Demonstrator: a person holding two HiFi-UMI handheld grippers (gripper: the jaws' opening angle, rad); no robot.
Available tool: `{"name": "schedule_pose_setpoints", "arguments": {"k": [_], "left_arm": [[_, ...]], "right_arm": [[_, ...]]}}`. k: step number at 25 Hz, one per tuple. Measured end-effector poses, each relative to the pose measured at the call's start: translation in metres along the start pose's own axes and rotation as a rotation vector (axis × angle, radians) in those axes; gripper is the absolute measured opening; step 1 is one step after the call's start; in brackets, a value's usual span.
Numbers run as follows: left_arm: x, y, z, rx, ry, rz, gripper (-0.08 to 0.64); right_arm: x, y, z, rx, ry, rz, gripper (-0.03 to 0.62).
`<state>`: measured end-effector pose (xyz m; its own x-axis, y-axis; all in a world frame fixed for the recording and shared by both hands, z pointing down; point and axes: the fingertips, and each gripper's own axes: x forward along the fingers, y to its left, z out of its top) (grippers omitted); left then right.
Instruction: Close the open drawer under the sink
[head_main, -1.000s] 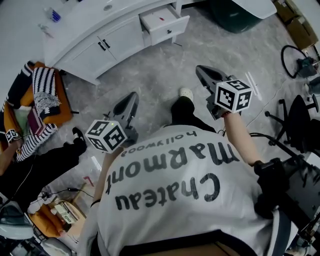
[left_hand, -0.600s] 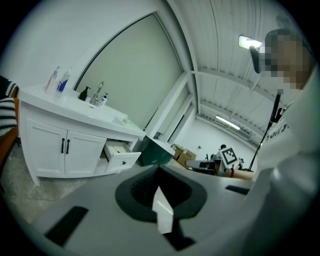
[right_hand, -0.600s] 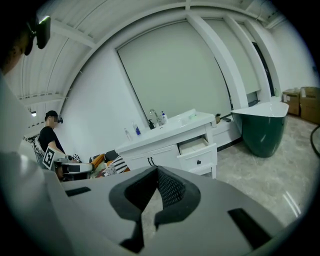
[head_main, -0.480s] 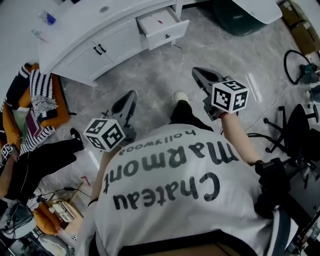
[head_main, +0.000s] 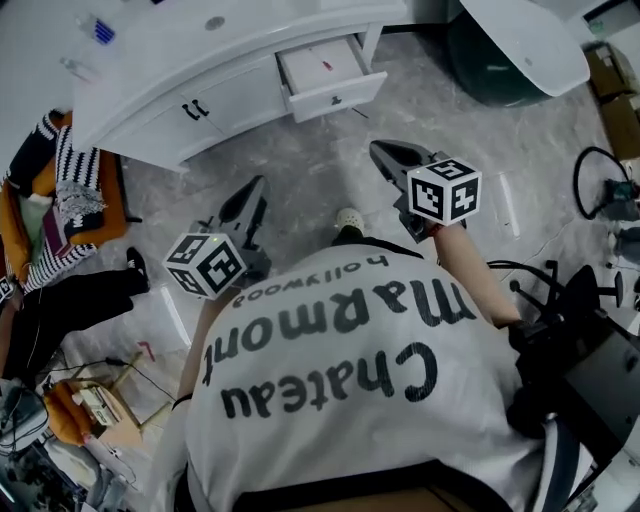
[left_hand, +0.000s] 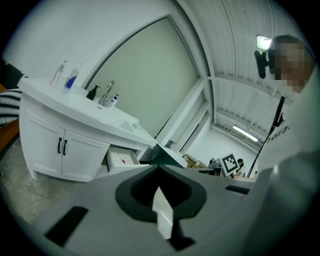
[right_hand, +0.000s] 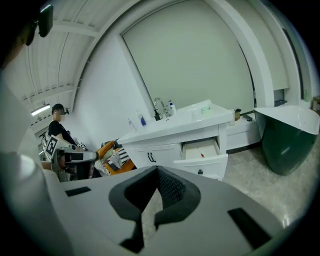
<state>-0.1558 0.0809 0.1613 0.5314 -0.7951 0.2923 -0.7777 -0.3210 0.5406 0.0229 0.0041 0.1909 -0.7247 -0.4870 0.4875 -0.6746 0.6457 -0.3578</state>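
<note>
Nearest to the camera, both tools are held out in front of the person at about waist height. The left gripper (head_main: 257, 192) has its jaws pinched together with nothing between them, and the right gripper (head_main: 384, 153) is the same, clenched and empty, which each gripper's own view confirms. Past them there's a stretch of bare grey floor (head_main: 300, 165), so neither tool is anywhere near the target yet. I'd call this the approach step. The drawer (head_main: 326, 70) is sticking well out of the white cabinet (head_main: 205, 100), at the right end under the sink (head_main: 214, 19) counter, with a small red thing (head_main: 327, 66) lying inside and a dark handle (head_main: 336, 99) on its front panel. The right gripper points more or less straight at it, so it looks like the natural one to use. The next move, as I see it, is to close the gap, put the closed jaw tips flat against the drawer front near the handle, and push it straight in, not at an angle, so it doesn't bind.
</note>
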Motion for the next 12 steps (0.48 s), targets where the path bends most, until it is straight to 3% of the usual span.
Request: {"name": "schedule_pose_setpoints", "arguments": {"k": [12], "left_arm": [[0.078, 0.013, 0.02, -0.041, -0.062, 0.117, 0.008]], "right_arm": [[0.043, -0.088, 0.04, -0.022, 0.071, 0.107, 0.008]]}}
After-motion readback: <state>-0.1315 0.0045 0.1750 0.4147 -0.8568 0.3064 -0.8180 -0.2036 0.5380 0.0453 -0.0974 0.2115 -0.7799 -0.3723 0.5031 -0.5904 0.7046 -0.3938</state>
